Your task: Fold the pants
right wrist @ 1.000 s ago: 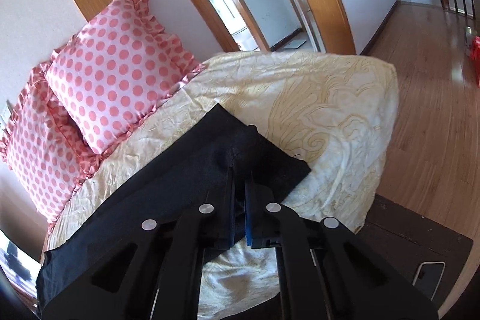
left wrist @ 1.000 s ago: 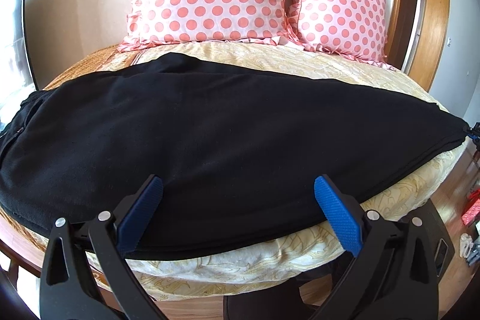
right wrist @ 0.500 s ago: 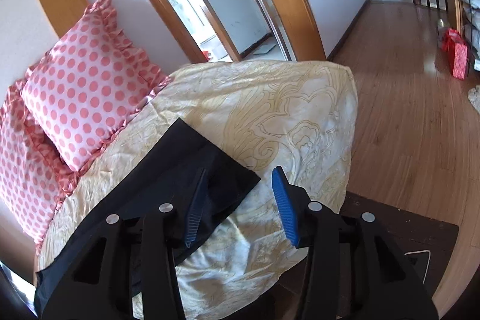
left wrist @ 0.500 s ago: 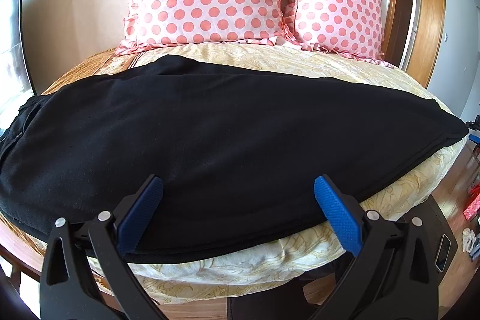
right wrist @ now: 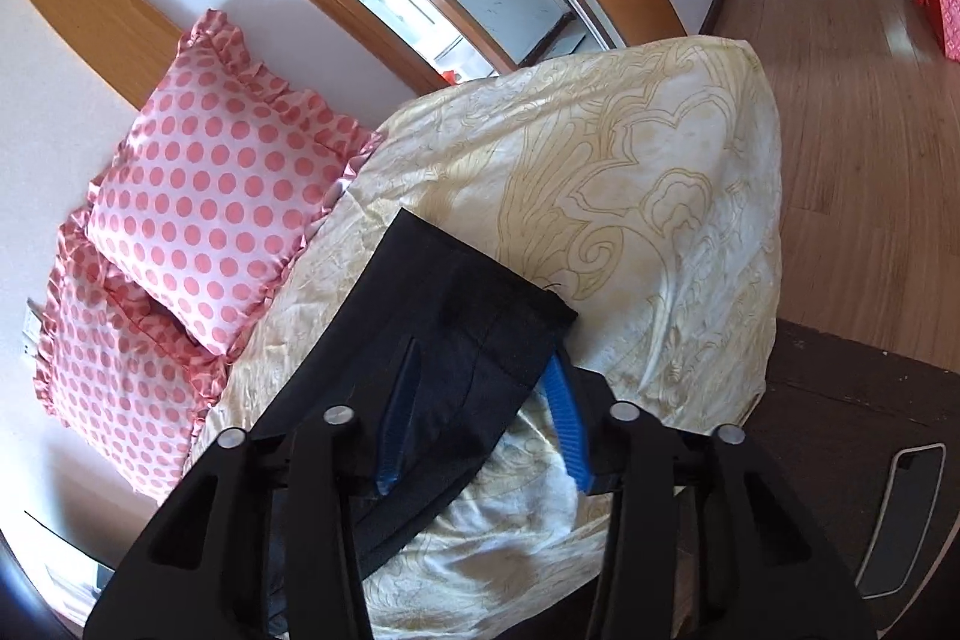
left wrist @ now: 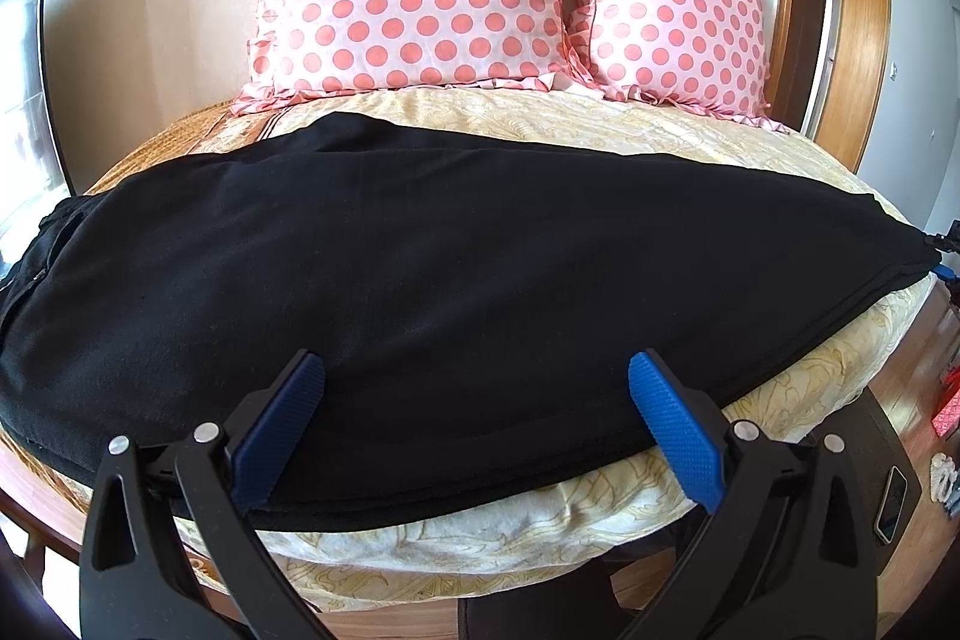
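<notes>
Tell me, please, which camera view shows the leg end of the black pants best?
The right wrist view shows it best: the hem of the black pants lies close, between the closing jaws of the right gripper, on the yellow bedspread. The left wrist view shows the pants full length, with that end small at the far right.

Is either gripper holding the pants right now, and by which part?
Neither. The left gripper is open over the pants; the right gripper's jaws are closing around the leg-hem corner, not yet pinching it.

Pants (left wrist: 456,280) waist end cut off at left edge — legs' underside hidden.
</notes>
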Available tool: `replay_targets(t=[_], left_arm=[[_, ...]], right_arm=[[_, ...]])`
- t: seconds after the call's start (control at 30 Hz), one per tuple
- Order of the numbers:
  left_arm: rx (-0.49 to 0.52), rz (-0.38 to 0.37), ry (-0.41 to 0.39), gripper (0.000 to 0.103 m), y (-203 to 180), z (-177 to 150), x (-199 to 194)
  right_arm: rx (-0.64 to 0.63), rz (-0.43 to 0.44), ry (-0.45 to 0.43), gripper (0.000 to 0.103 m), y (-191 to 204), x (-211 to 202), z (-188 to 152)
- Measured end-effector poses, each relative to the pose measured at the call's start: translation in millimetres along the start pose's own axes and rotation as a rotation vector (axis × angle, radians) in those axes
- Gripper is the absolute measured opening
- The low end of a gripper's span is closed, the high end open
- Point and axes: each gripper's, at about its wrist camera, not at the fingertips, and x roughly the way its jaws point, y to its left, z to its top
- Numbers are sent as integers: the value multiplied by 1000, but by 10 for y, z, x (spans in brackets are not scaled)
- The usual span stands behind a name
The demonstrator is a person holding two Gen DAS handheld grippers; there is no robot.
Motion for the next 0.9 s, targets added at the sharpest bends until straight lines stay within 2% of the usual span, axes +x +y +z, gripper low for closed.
replay_targets(t=[0.07, 0.13, 0.2, 0.3, 0.4, 0.5, 0.57, 0.6, 0.7, 0.73, 0.8, 0.87, 0.9], left_arm=[[-2, -3, -2, 101, 4, 3, 1], [-5, -5, -4, 101, 11, 13, 10], [-5, -5, -3, 101, 11, 6, 7], [-11, -6, -6, 101, 12, 4, 12], [-23, -7, -11, 101, 21, 21, 11], [-58, -25, -20, 101, 48, 32, -19], [-101, -53, -35, 101, 75, 30, -89], [-115, -60, -45, 101, 90, 36, -126], [-135, -40, -96, 101, 124, 41, -294], [-136, -18, -122, 101, 155, 43, -381], [-138, 13, -148, 101, 205, 42, -480], [-156, 47, -162, 101, 304, 28, -569], [-168, 59, -164, 101, 355, 15, -598]], right_arm=[[26, 36, 19, 12, -45, 87, 12], [26, 47, 6, 10, -27, 106, 7], [-35, 47, -37, 8, 123, 44, 5], [-168, 100, -100, 7, 578, -85, -6], [-340, 206, -142, 7, 1280, -182, -147], [-524, 403, -112, 7, 2134, -203, -550], [-636, 534, -36, 7, 2624, -147, -958], [-699, 612, 39, 7, 2893, -72, -1269], [-804, 730, 265, 7, 3296, 189, -2019], [-849, 742, 376, 7, 3387, 333, -2369], [-928, 693, 568, 7, 3434, 602, -2971], [-949, 637, 669, 7, 3399, 772, -3285], [-951, 623, 670, 7, 3381, 805, -3342]])
